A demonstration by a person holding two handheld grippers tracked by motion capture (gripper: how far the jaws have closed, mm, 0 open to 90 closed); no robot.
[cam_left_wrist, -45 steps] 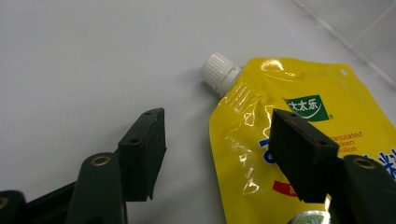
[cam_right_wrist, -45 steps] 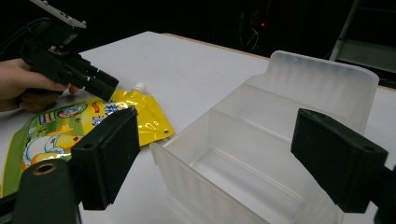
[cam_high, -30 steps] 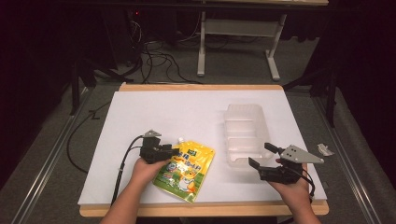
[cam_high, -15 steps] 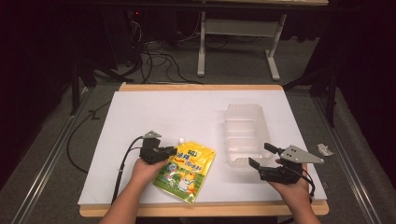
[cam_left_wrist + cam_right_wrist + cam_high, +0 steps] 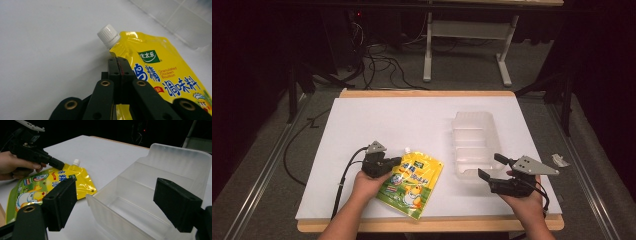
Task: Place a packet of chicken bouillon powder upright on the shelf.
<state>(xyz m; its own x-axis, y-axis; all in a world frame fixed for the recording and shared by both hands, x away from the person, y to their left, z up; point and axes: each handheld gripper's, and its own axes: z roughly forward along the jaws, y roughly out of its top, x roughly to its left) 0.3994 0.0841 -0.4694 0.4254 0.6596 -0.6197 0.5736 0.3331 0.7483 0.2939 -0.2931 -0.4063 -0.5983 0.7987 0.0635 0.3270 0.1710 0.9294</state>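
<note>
**Yellow pouch pinched at its top edge, left side**

Yellow w/ green at the foot, the bouillon pouch [image 5: 412, 182] lies flat on the white table top [image 5: 412, 120], near the front edge, slightly left of centre, its white screw cap [image 5: 108, 35] pointing away toward the far side. The left gripper [image 5: 393, 165] sits at the pouch's upper left edge; its jaws have just been closing and, in the left gripper view, now meet tight w/ the yellow film caught between them, just below the cap. The person's left hand [image 5: 369, 182] wraps the gripper body, cable trailing back off the front-left.

Over on the right, same depth, the right gripper [image 5: 491, 166] is held in the person's right hand [image 5: 524, 200], jaws spread wide, nothing between the pads. It points at the near end of the clear plastic tray [image 5: 472, 142], close to it but not touching as far as I can tell.

Further back, the tray runs away from the person, right of centre, w/ ribbed dividers inside; pouch & tray lie apart, bare table top between them. A small scrap of clear wrapper [image 5: 559, 160] lies at the table's right edge.
</note>
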